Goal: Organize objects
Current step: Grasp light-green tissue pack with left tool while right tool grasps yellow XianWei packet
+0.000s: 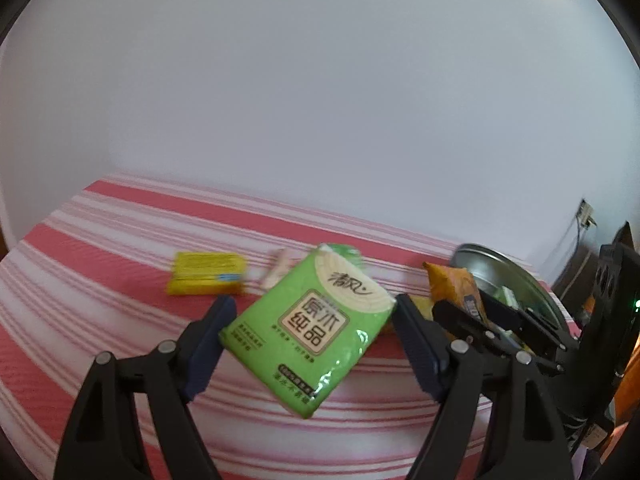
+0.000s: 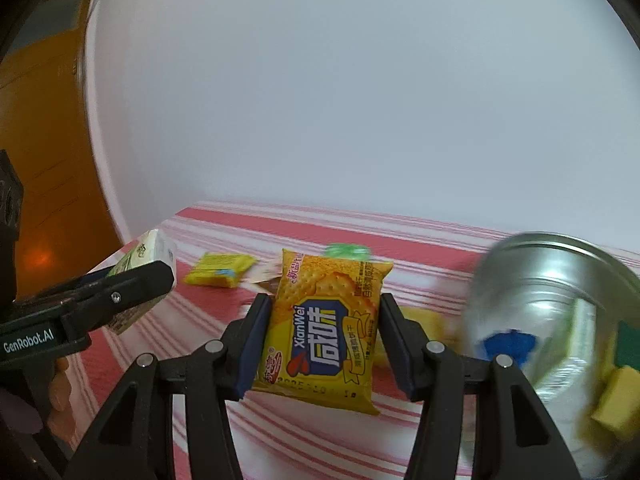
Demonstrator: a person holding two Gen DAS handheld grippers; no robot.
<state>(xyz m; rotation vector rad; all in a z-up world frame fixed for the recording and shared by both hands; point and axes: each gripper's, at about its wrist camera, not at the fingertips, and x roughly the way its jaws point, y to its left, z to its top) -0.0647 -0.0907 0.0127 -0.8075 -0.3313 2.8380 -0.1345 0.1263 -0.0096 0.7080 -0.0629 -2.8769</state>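
Between the fingers of my left gripper [image 1: 312, 334] sits a green tissue pack [image 1: 308, 332], tilted, both pads pressed against its sides, so the jaws stand wide but clamped on it, and it is held clear of the striped cloth [image 1: 120, 240]. Taking the metal bowl [image 2: 552, 280] as my landmark: well to the left of it on the cloth lies a small yellow packet [image 1: 206, 274], flat, with a pale blurred wrapper [image 1: 276, 266] just beside it on the bowl's side. Nearer the bowl, my right gripper [image 2: 322, 336] is closed narrowly on a yellow cracker packet [image 2: 328, 332], held upright with its print facing me, lifted off the cloth just left of the bowl's rim. Behind that packet a green item [image 2: 346, 250] shows, too blurred to name. Inside the bowl I see a blue thing [image 2: 508, 344] and a yellow-and-green sponge [image 2: 618, 384].
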